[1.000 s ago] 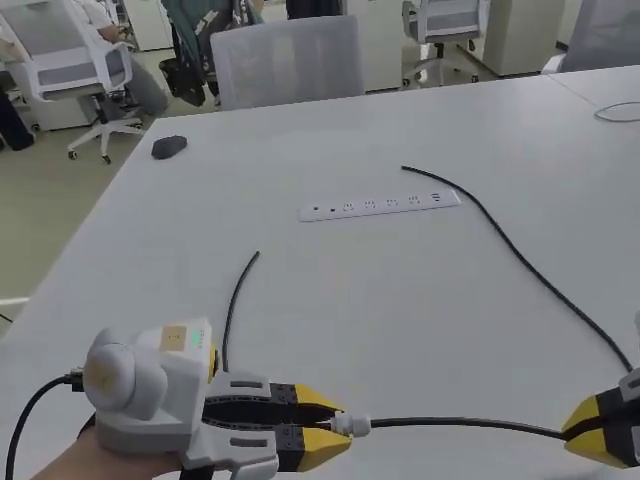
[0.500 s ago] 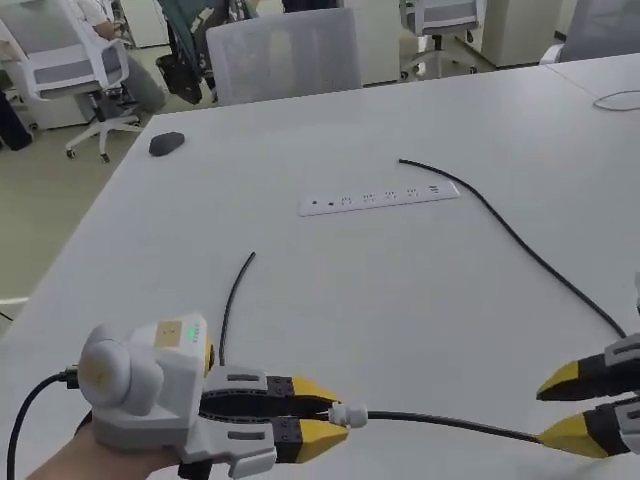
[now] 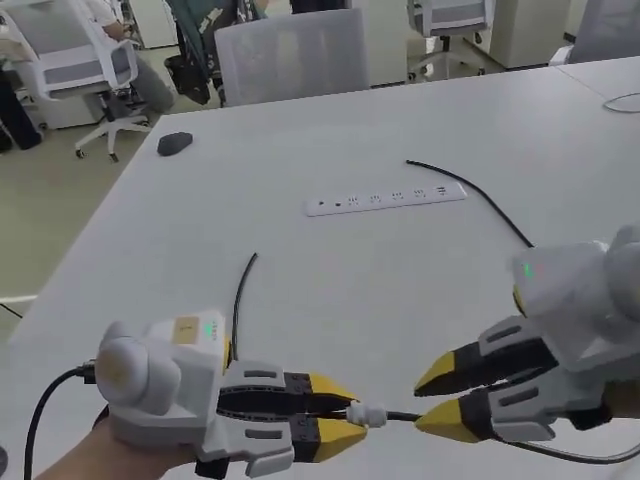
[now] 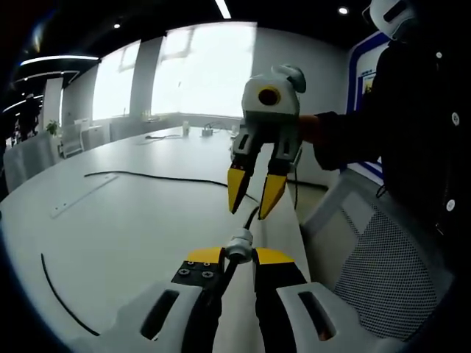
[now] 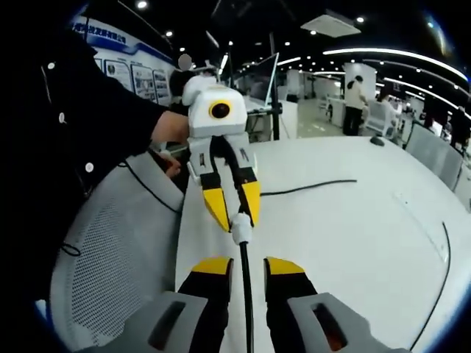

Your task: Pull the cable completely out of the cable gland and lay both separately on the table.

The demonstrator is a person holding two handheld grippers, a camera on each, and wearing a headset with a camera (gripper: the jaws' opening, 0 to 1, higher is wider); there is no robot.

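The left tool (image 3: 352, 412) pinches the cable gland (image 3: 368, 413) over the near edge of the worktop (image 3: 350, 280). The right tool (image 3: 420, 404) is spread, jaws either side of the cable (image 5: 244, 294). A weak or off-line close could let the cable slip during pulling.

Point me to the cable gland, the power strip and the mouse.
cable gland (image 3: 366, 412): head view, middle of its white body.
power strip (image 3: 385, 198): head view, middle of its top face.
mouse (image 3: 174, 144): head view, top of its shell.
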